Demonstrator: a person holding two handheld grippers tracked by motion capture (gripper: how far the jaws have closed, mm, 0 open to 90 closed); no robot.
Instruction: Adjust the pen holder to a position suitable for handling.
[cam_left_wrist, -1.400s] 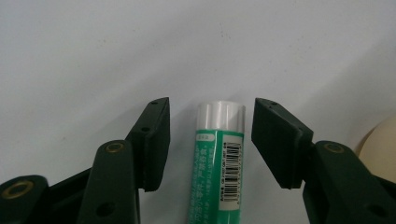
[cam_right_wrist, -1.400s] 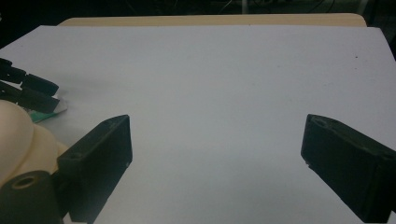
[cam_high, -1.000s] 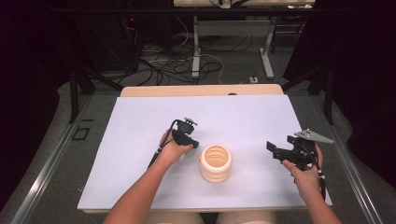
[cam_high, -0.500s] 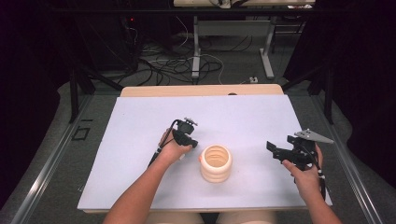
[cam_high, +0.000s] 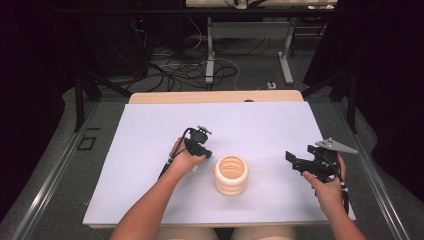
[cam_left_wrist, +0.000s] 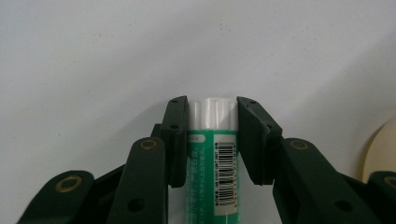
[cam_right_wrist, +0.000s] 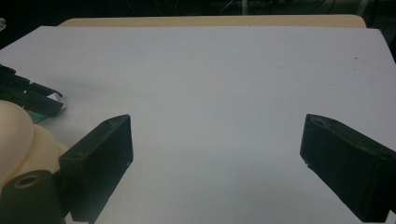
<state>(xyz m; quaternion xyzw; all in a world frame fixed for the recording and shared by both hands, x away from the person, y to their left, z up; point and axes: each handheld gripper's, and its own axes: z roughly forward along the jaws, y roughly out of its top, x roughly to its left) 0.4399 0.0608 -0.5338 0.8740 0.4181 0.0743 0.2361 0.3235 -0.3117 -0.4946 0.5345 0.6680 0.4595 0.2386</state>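
Glue stick (cam_left_wrist: 212, 154), lying on the white desk (cam_high: 260, 125) beside the ribbed cream holder (cam_high: 231, 175), sits clamped in our left tongs (cam_left_wrist: 212, 116), so we lift it straight while the right tongs (cam_right_wrist: 215, 154) wait apart.

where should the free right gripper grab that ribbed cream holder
Judging from its pose, by the rim, from above: the ribbed cream holder stands upright with its mouth open, and the right gripper is open, so one jaw could go inside and one outside the wall.
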